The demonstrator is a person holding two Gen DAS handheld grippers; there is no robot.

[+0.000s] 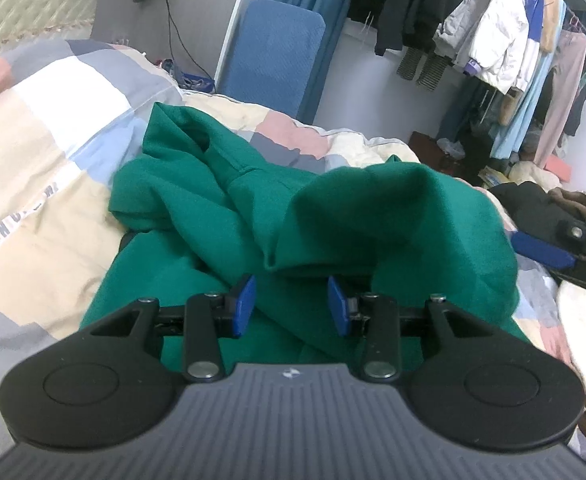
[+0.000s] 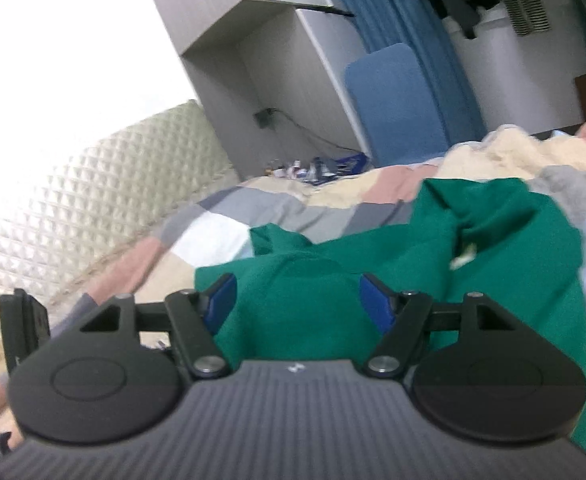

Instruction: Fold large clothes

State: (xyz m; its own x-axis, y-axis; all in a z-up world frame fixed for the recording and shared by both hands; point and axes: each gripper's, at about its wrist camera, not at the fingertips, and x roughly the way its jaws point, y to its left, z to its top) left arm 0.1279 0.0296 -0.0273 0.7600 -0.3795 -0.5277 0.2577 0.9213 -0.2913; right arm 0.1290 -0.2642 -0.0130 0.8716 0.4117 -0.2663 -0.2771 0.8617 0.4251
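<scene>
Left wrist view: green garment (image 1: 293, 216) lies rumpled on patchwork quilt (image 1: 53, 168) covering the bed. Black lettering on a white quilt band reads "FASH…", remainder illegible. Left gripper (image 1: 291, 306) fingers stand apart over the cloth, pinching nothing. Right gripper (image 2: 298, 305) fingers likewise spread, cloth beneath, unclamped. Clothes rack (image 1: 525, 40) stands well apart.

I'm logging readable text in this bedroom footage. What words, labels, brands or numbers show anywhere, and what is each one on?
"FASH...": printed on a white strip of the quilt, left wrist view; the remaining letters are blurred and partly folded away.
Small white logo on the left gripper body: a mark, no readable letters.
Same logo on the right gripper body: not readable.
White tag inside the green garment: too blurred to read.
</scene>
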